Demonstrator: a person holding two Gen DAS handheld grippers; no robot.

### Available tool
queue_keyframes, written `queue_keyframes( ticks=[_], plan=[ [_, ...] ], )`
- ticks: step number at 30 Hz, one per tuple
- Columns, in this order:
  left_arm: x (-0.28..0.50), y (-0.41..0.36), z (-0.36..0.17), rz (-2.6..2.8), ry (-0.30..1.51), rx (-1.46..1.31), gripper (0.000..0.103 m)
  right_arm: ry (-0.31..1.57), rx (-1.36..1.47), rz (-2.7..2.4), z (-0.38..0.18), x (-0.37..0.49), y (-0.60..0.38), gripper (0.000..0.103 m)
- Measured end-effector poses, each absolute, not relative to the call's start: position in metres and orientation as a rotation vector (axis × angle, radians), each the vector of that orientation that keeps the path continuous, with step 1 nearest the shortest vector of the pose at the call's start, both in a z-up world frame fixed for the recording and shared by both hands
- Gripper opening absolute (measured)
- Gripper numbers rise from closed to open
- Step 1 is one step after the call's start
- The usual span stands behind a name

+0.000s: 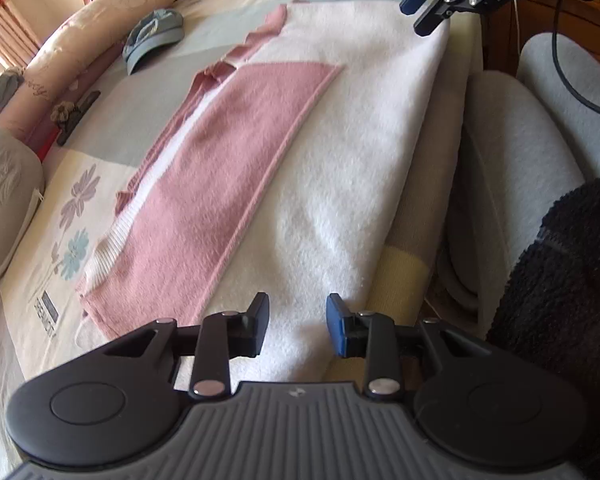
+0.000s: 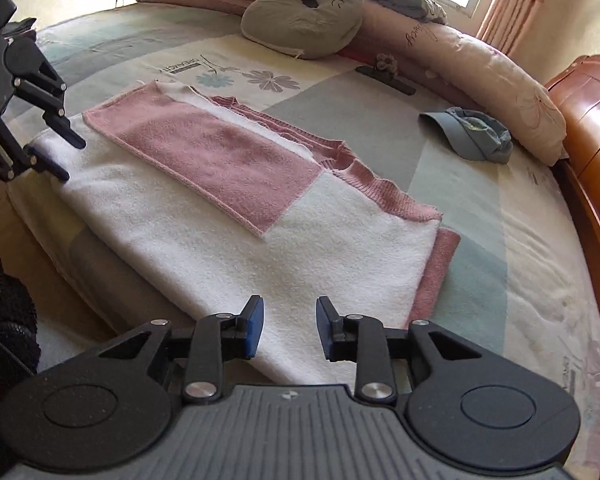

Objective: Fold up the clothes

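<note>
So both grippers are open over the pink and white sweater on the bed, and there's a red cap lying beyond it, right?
Not quite: the cap is light blue, as the right wrist view shows. The rest holds: the left gripper and right gripper are both open over the pink and white sweater on the bed.

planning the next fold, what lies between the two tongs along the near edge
Only the white and pink sweater: its bare white edge spans from the left tongs to the right tongs. The right wrist view shows it.
</note>
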State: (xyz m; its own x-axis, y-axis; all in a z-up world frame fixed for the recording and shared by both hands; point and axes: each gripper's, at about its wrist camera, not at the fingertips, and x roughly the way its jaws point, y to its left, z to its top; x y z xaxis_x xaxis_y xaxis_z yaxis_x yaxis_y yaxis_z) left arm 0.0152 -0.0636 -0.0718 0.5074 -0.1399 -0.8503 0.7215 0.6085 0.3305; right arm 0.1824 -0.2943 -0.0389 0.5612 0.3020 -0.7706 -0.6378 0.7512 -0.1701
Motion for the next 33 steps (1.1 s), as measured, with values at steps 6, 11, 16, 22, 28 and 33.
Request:
queue_keyframes(
  ticks=[6, 11, 16, 22, 28, 33],
  plan=[
    [0.029, -0.016, -0.062, -0.508, 0.985, 0.457, 0.055, 0.832, -0.357, 0.515, -0.067, 0.185, -0.302, 0.043],
    [0.063, -0.004, -0.048, -0.468, 0.928, 0.365, 0.061, 0.804, -0.255, 0.434, -0.048, 0.198, -0.317, 0.052],
    [0.094, 0.003, -0.047, -0.442, 0.903, 0.308, 0.062, 0.787, -0.1, 0.337, -0.062, 0.228, -0.321, 0.071],
    [0.115, 0.029, -0.073, -0.443, 0.98, 0.169, 0.087, 0.715, 0.038, 0.262, -0.081, 0.217, -0.321, 0.081],
    [0.132, 0.018, -0.043, -0.463, 0.854, 0.172, 0.085, 0.731, 0.102, 0.214, -0.08, 0.218, -0.313, 0.096],
    [0.162, -0.012, -0.064, -0.442, 0.874, 0.271, 0.086, 0.773, 0.018, 0.156, -0.081, 0.22, -0.291, 0.103]
  ],
)
